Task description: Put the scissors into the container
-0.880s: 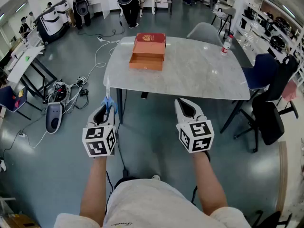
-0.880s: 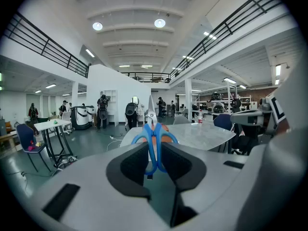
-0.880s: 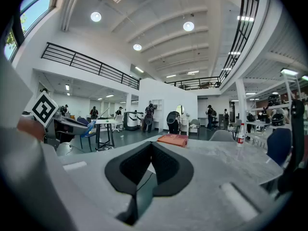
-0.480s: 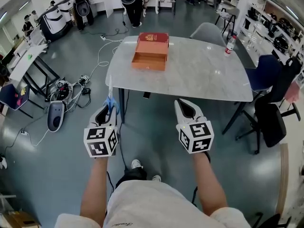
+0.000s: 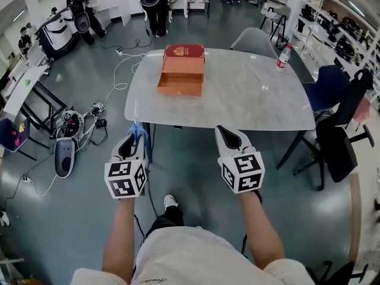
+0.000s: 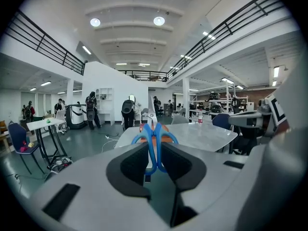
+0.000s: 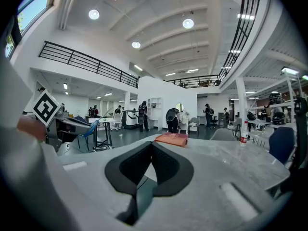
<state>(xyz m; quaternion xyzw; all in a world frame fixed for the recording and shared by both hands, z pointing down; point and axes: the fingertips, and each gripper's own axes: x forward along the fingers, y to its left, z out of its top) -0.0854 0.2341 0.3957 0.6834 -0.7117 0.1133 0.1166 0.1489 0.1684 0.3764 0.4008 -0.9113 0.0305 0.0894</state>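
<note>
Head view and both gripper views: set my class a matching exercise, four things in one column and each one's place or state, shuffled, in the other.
1. scissors
2. orange box
3. water bottle
4. right gripper

a. fingers together, nothing between them
b. upright at the table's far right corner
c. open, on the table's left half
d. clamped in the left gripper

Pairs: 1-d, 2-c, 3-b, 4-a
</note>
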